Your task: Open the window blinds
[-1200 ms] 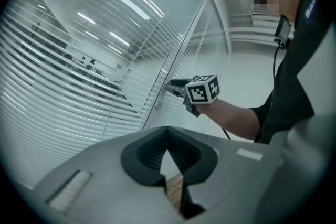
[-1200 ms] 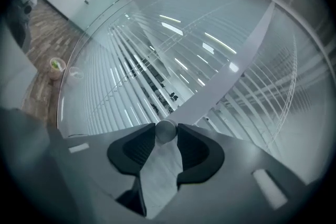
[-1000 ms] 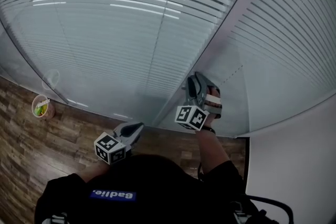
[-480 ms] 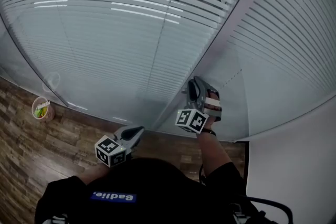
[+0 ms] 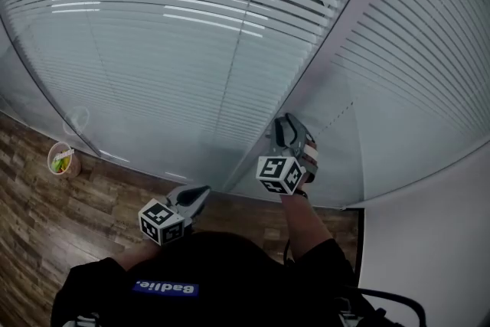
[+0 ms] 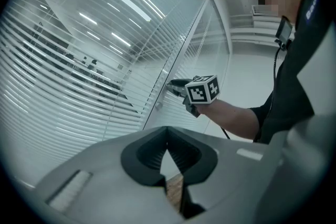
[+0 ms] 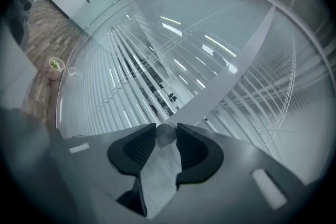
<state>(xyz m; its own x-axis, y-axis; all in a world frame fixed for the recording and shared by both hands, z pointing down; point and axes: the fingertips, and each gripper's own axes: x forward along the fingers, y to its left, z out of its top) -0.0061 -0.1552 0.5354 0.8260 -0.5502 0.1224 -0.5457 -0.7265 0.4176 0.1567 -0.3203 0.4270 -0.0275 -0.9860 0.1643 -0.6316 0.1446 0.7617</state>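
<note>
- My right tongs (image 5: 288, 120) have just been closing and now pinch the small round knob (image 7: 166, 134).
- My left tongs (image 6: 168, 132) are closed and empty, below and left of the knob.
- The knob looks smooth and slippery, so I judge it best to squeeze its sides and roll gently.
- The blinds (image 5: 168, 34) hang on either side of the knob. Their slats look light and easily bent.
- The cup (image 5: 63, 159), on the floor far left of the knob, holds something green.

A small round cup (image 5: 63, 160) with green contents stands on the wood-plank floor (image 5: 46, 218), near its far edge. A plain white wall (image 5: 429, 241) adjoins at right.
</note>
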